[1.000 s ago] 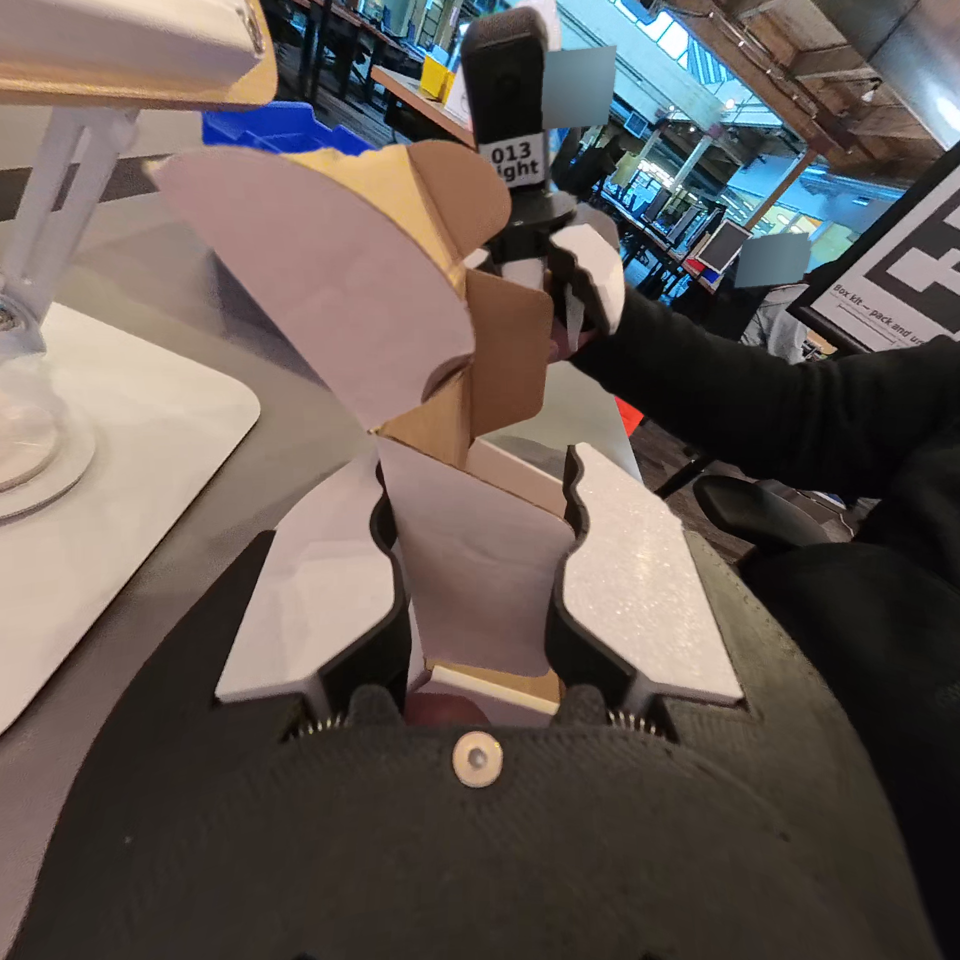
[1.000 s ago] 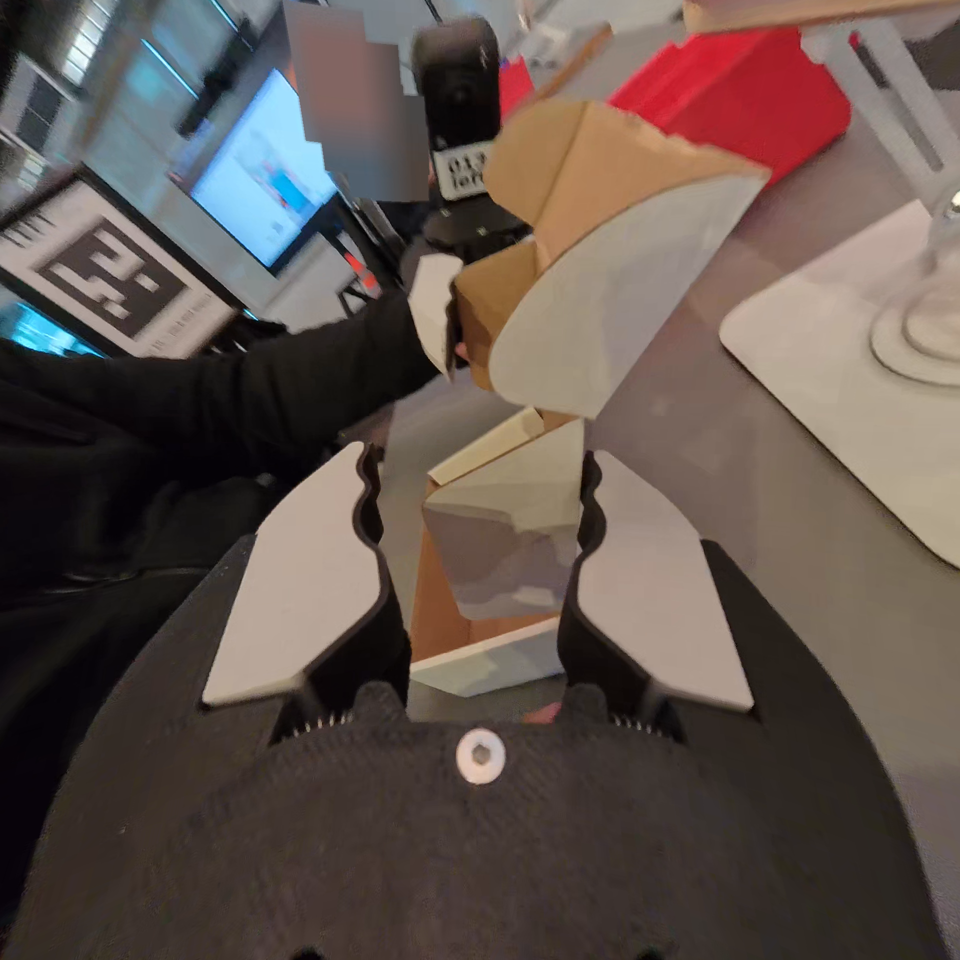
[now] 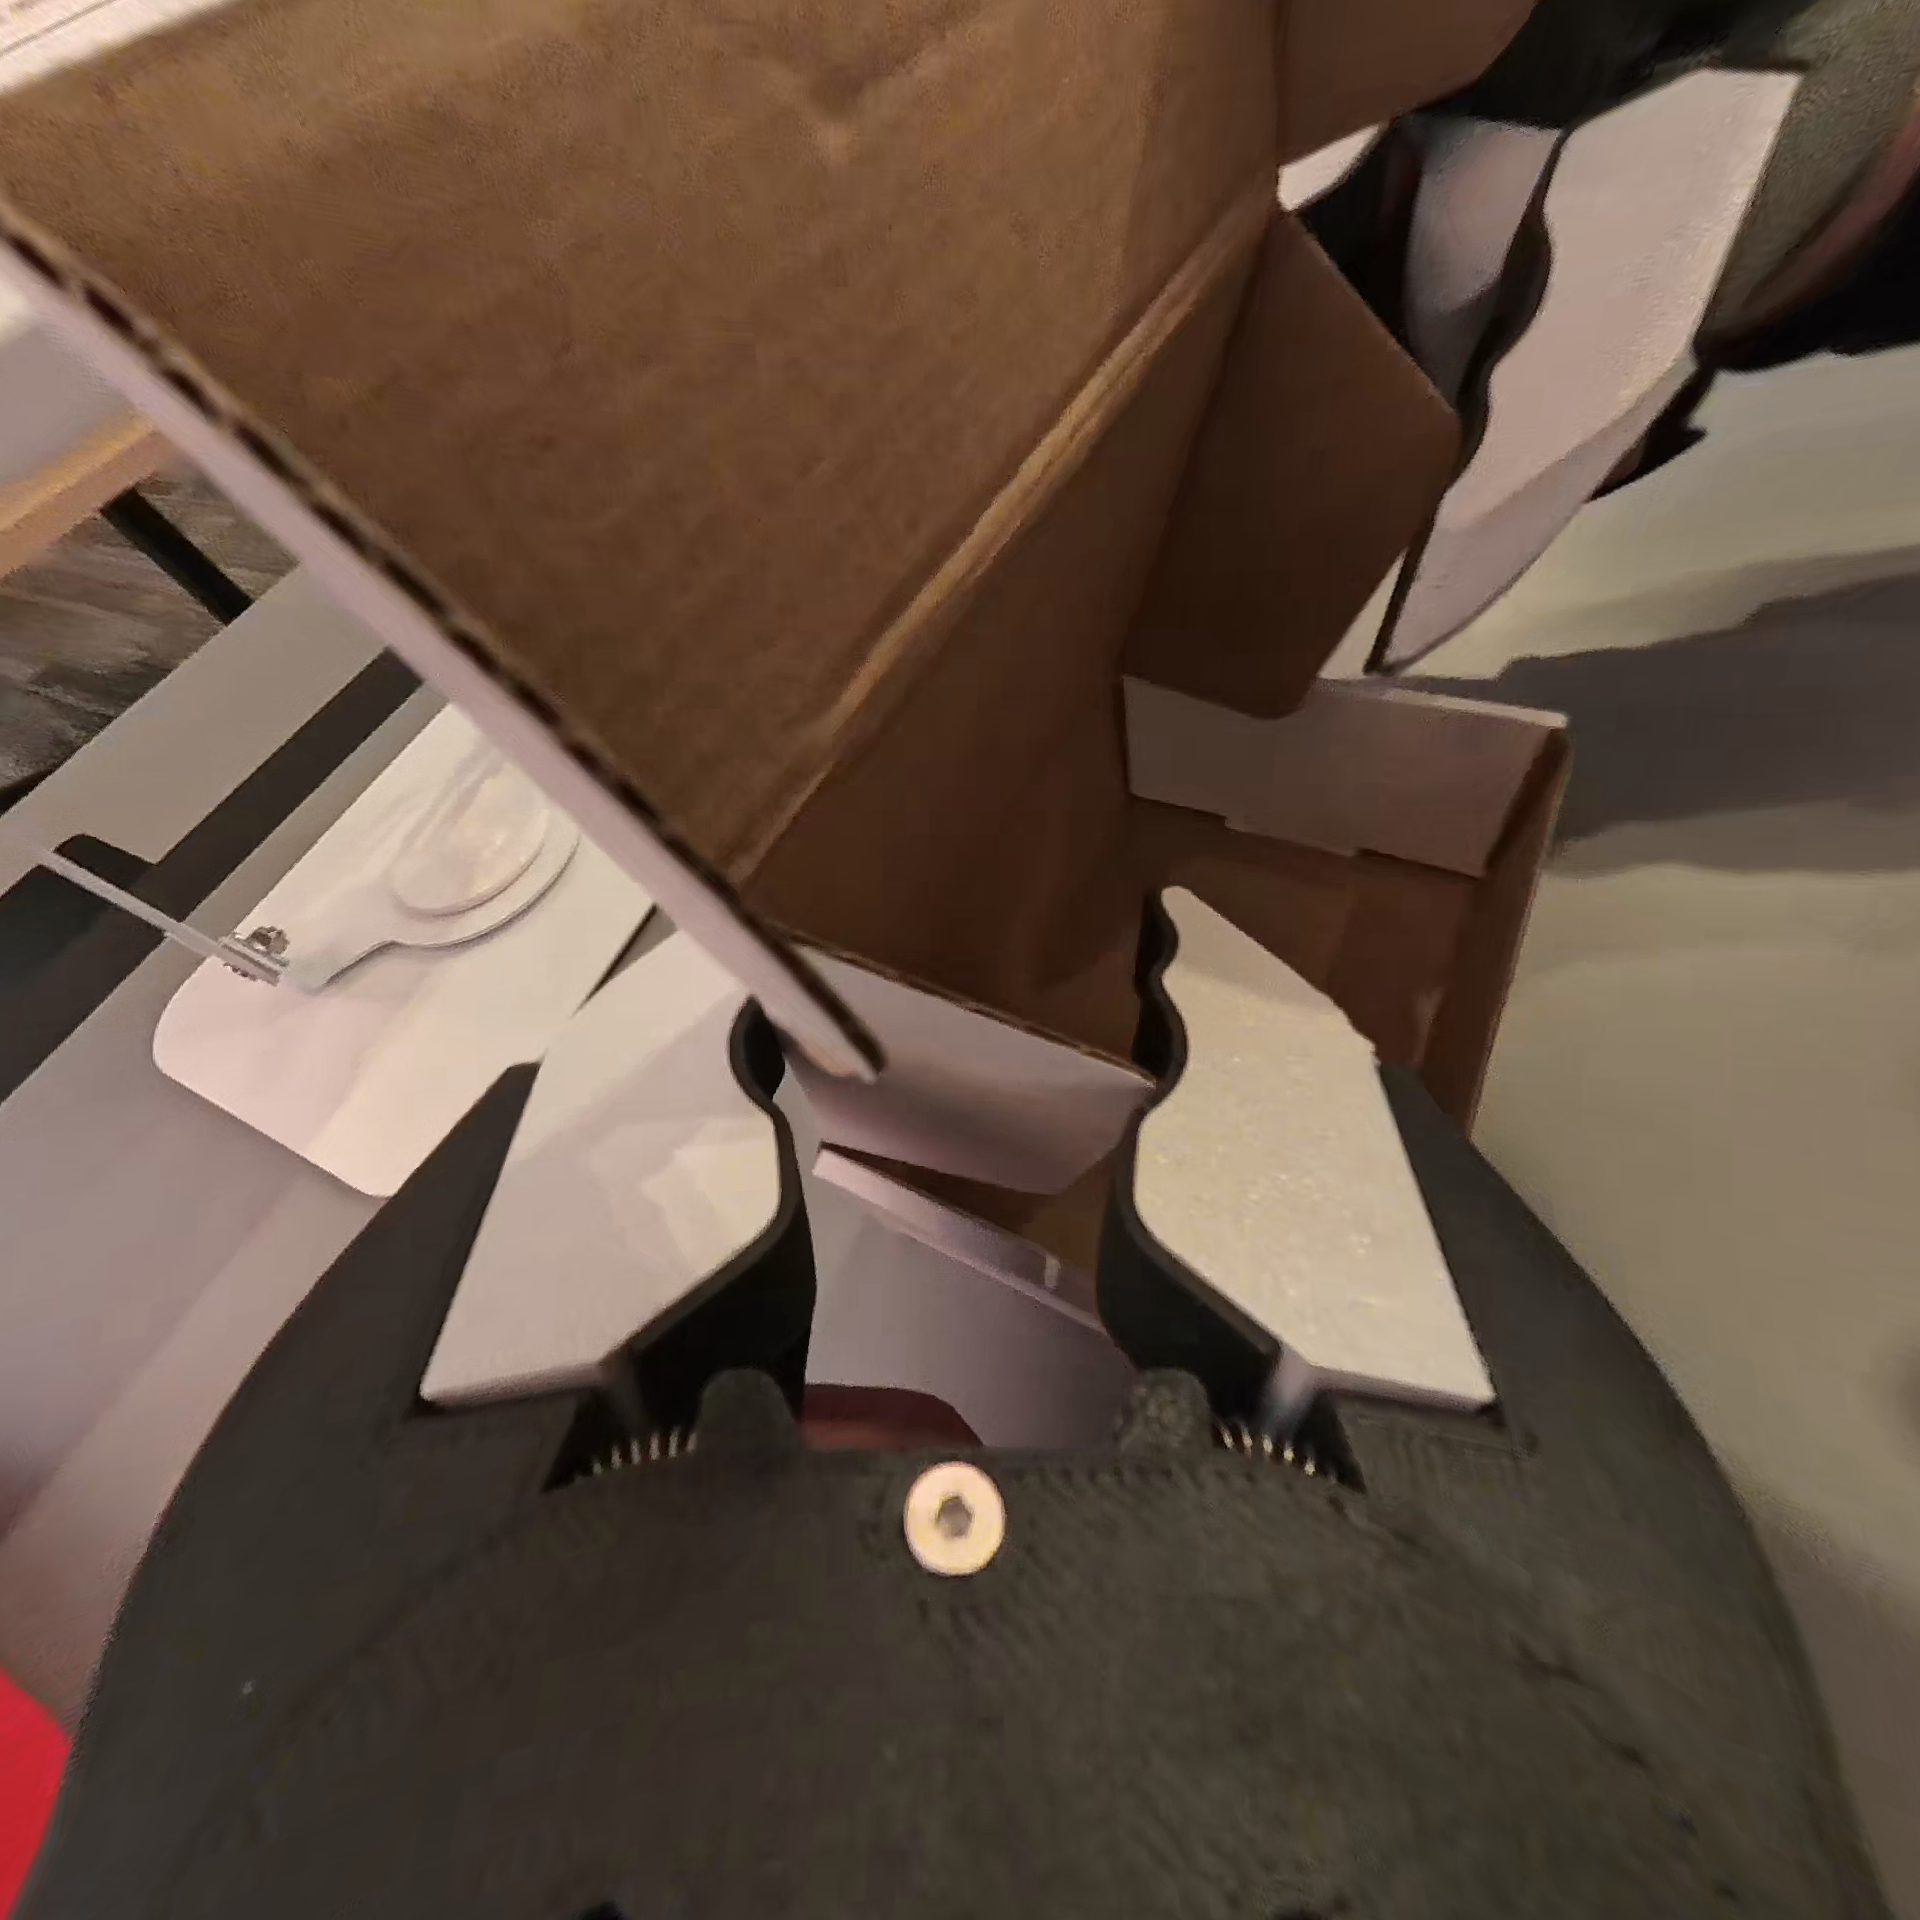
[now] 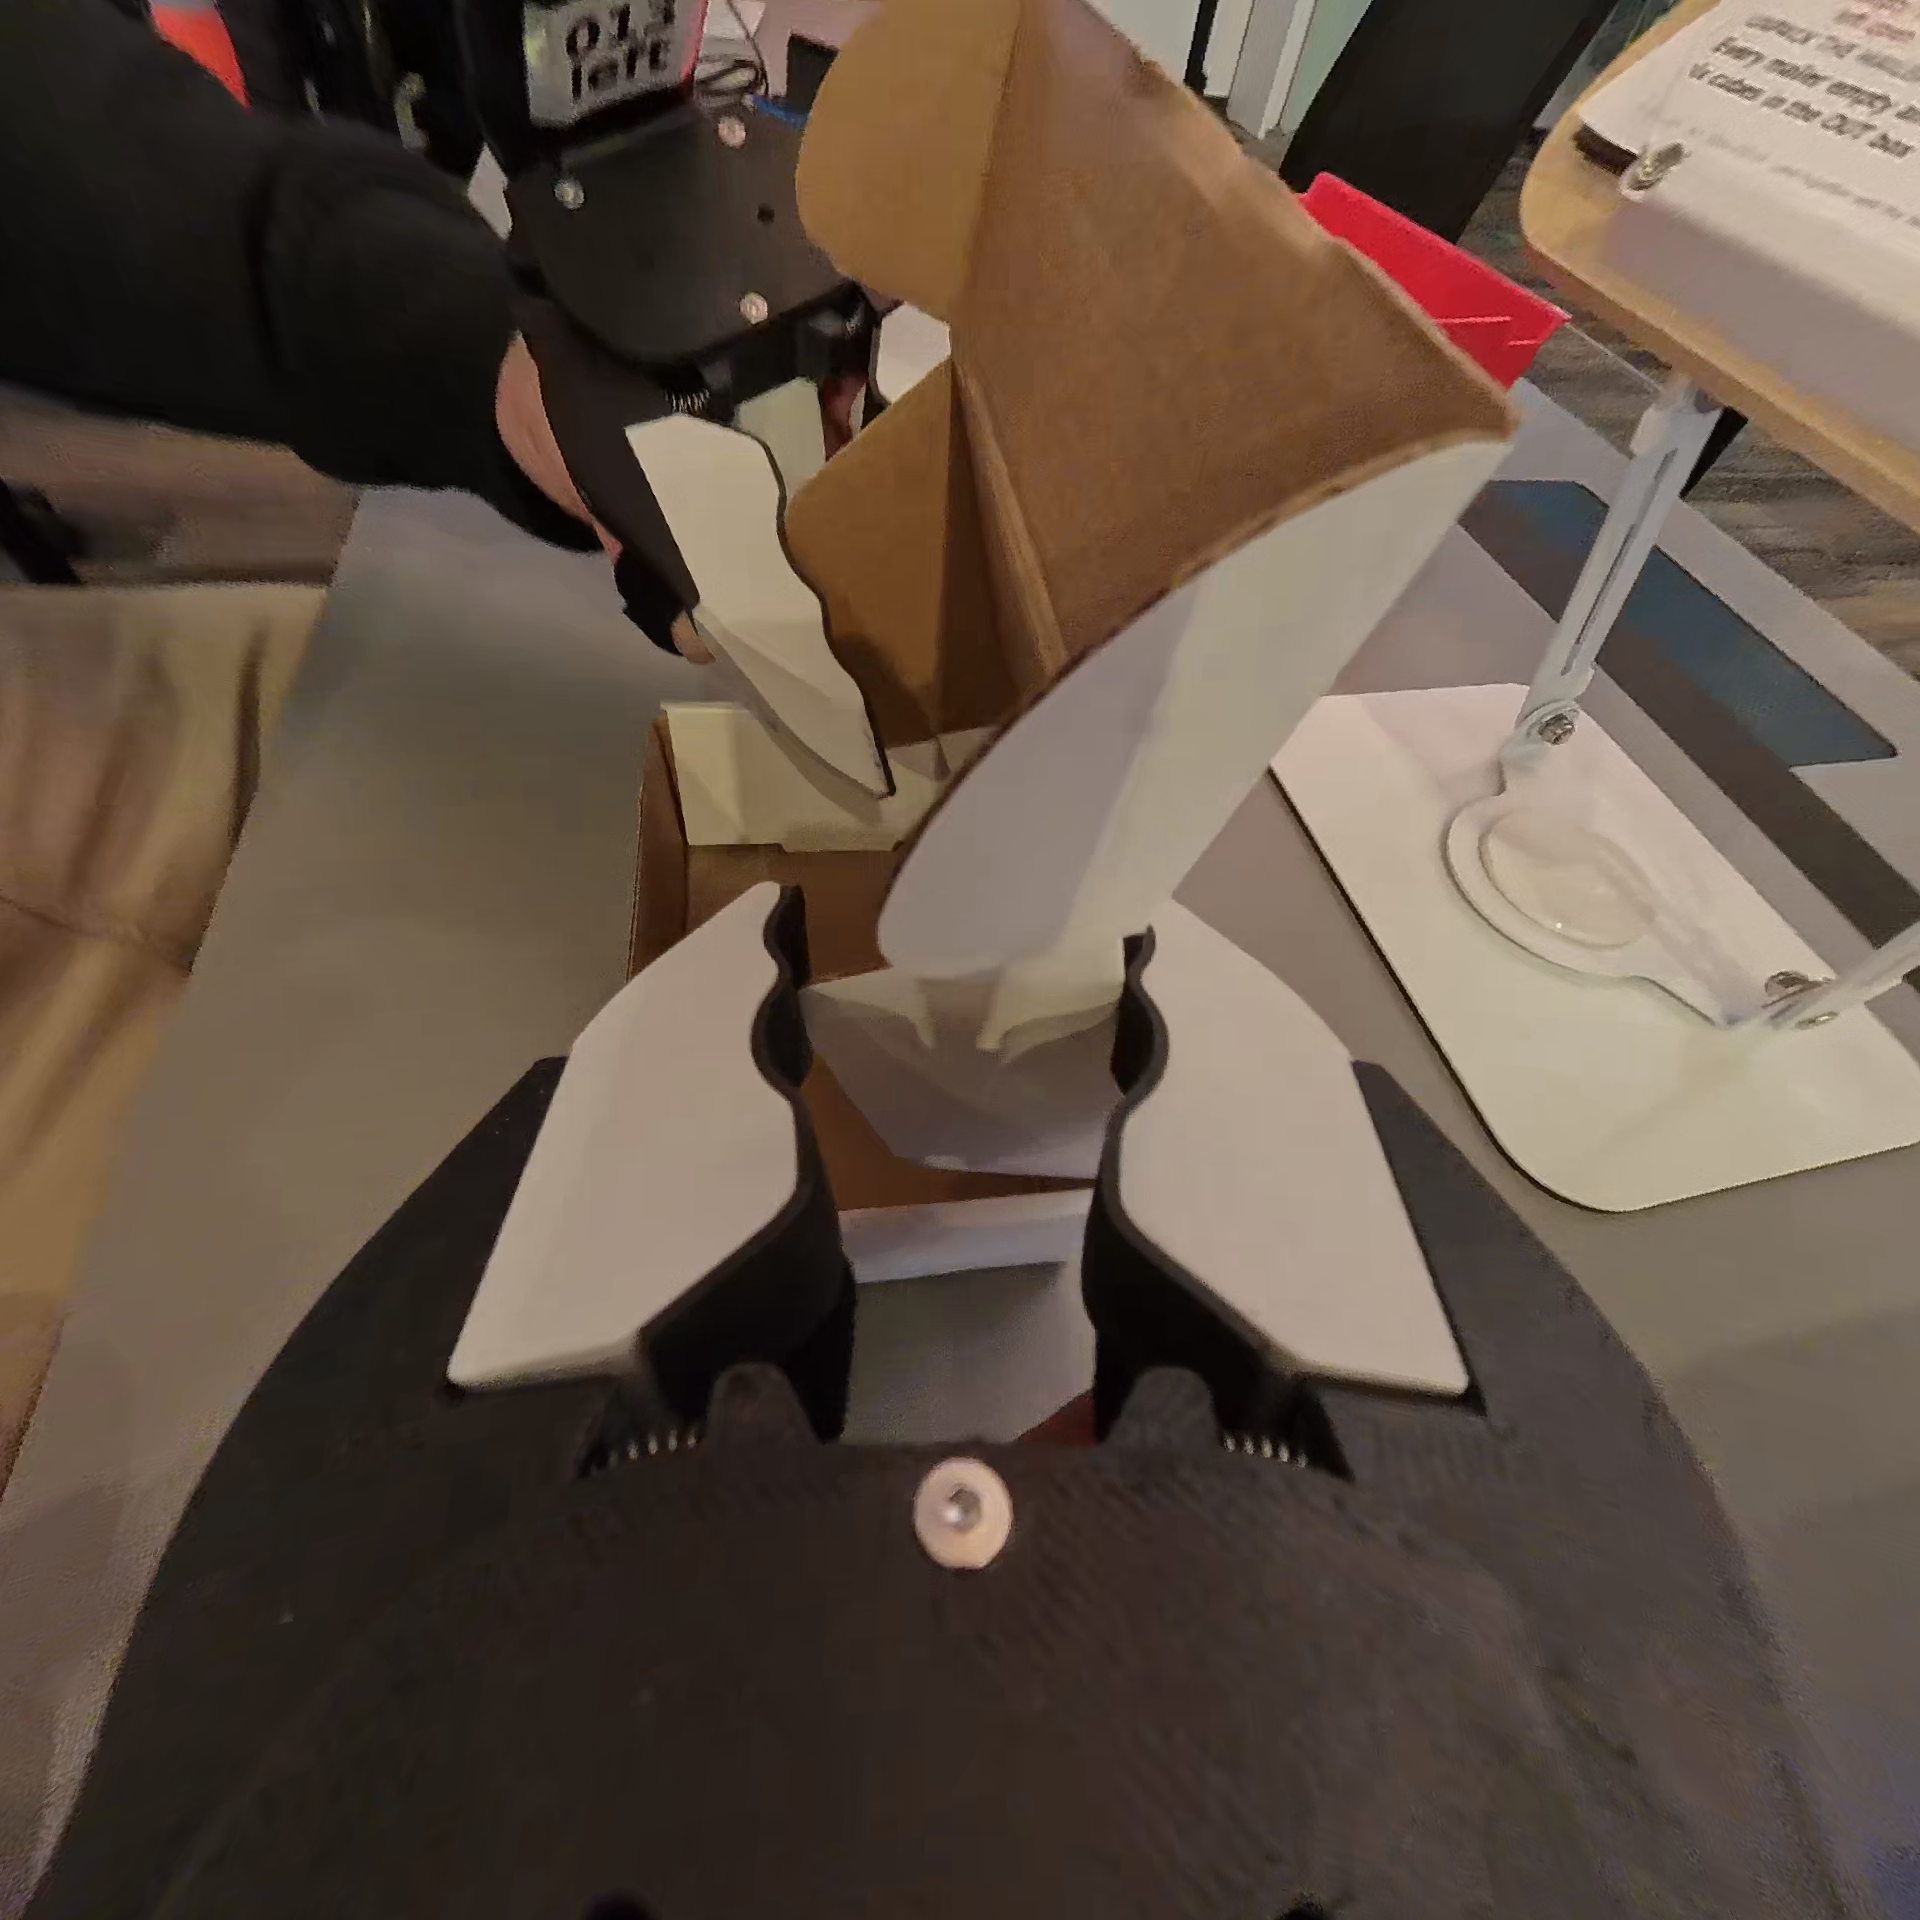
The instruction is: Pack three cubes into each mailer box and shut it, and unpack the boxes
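Observation:
A white mailer box with a brown inside is held between both grippers over the grey table. Its lid (image 4: 1122,364) stands up and open. My right gripper (image 4: 961,925) is shut on a white side flap (image 4: 956,1070) at the near end of the box. My left gripper (image 3: 956,966) is shut on the white box wall at its own end, close under the lid (image 3: 675,416). The left gripper's finger (image 4: 748,582) shows at the far end in the right wrist view. The right gripper's fingers (image 3: 1455,499) show top right in the left wrist view. No cubes show.
A white stand base (image 4: 1558,987) with a clear foot lies on the grey table (image 4: 416,935) to the right, also in the left wrist view (image 3: 343,1018). It carries a tilted sign board (image 4: 1766,156). A red bin (image 4: 1455,281) stands behind the lid. The gap from one gripper's tips to the other's is roughly 7 cm.
The box and both grippers have come down toward the table. The left wrist camera now sits close under the open lid. Both grips look unchanged.

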The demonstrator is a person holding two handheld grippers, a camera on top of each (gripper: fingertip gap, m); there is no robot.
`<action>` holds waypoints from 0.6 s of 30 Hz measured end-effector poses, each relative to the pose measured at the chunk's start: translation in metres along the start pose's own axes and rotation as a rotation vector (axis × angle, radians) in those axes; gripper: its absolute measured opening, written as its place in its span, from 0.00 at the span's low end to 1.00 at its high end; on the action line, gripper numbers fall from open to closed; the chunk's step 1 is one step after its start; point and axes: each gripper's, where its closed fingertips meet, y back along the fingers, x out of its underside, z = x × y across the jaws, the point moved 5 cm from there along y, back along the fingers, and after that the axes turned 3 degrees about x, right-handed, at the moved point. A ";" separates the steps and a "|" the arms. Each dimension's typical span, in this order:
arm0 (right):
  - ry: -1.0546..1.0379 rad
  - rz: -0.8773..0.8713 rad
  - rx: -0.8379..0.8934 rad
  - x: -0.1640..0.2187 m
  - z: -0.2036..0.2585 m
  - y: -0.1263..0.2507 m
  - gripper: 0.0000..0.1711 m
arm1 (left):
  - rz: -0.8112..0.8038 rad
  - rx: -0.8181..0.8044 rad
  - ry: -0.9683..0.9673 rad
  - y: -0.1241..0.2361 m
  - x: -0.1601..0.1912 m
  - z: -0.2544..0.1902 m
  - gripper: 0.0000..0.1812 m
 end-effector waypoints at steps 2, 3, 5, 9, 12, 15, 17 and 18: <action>0.028 0.033 -0.001 0.002 0.002 0.002 0.33 | 0.044 0.036 -0.028 0.002 0.003 -0.008 0.37; 0.040 0.045 -0.007 0.003 0.004 0.003 0.33 | 0.058 0.043 -0.038 0.003 0.004 -0.011 0.38; 0.076 0.072 -0.014 0.004 0.009 0.004 0.33 | 0.085 0.067 -0.047 0.005 0.007 -0.016 0.40; 0.115 0.115 -0.032 0.007 0.017 0.005 0.34 | 0.098 0.122 -0.025 0.007 0.009 -0.023 0.44; 0.139 0.140 -0.026 0.009 0.020 0.005 0.35 | 0.130 0.163 -0.020 0.008 0.011 -0.031 0.54; 0.172 0.167 -0.022 0.012 0.023 0.005 0.35 | 0.150 0.192 -0.029 0.011 0.014 -0.038 0.57; 0.173 0.182 -0.032 0.014 0.025 0.005 0.35 | 0.163 0.191 -0.027 0.013 0.017 -0.040 0.59; 0.185 0.198 -0.029 0.016 0.026 0.005 0.36 | 0.170 0.192 -0.035 0.014 0.018 -0.042 0.58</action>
